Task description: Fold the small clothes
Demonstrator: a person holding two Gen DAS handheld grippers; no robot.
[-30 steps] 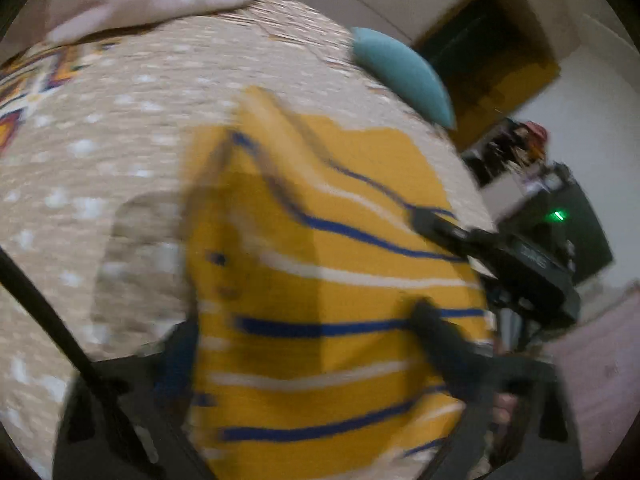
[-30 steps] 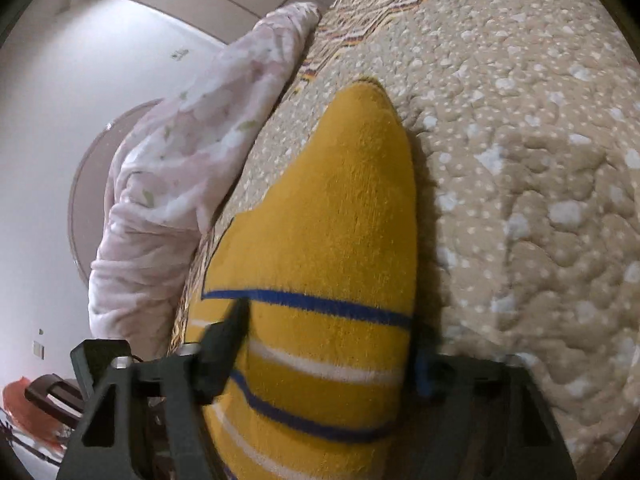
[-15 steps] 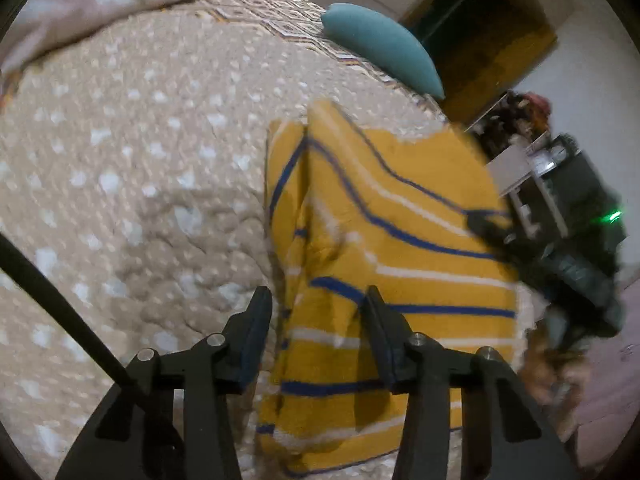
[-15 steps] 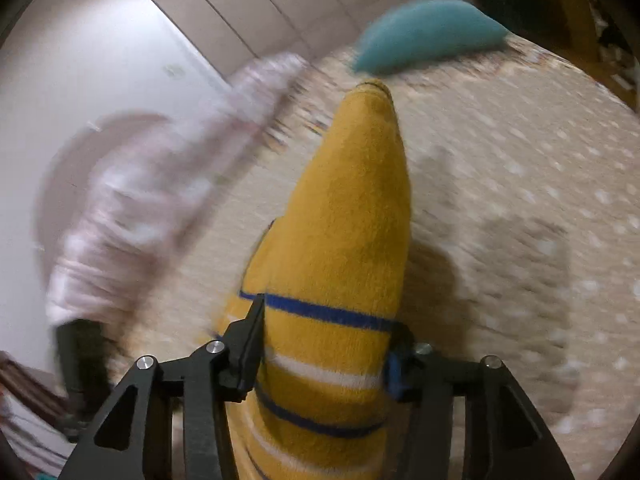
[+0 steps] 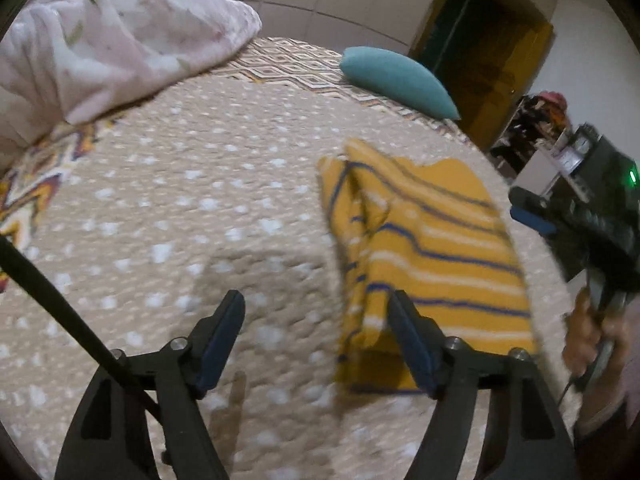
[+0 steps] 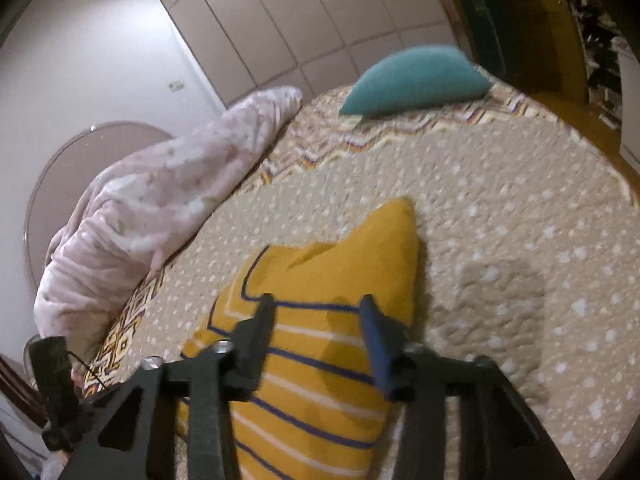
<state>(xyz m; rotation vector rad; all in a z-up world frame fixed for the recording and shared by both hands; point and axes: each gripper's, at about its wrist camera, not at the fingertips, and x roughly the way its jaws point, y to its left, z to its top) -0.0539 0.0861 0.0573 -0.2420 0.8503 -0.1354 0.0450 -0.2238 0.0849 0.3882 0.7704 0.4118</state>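
A small mustard-yellow knitted garment with blue and white stripes [image 5: 432, 256] lay folded on the beige quilted bedspread dotted with white [image 5: 200, 200], towards its right-hand side as the left wrist view showed it, with one narrow flap doubled over along its left edge. The left gripper [image 5: 316, 324] hung above the spread with its fingers spread wide and nothing between them, its right finger crossing the near left corner of the garment. The right gripper [image 6: 318, 332] was also parted, its two fingers [image 6: 256, 336] above the striped cloth and gripping none of it, though I could not tell whether they brushed the fabric. From the left side that same tool appeared at the bed's edge, held in a hand [image 5: 592, 340]. A teal pillow [image 5: 396, 80] rested at the far end of the bed, and a rumpled pale pink floral duvet [image 5: 104, 40] was heaped along the left.
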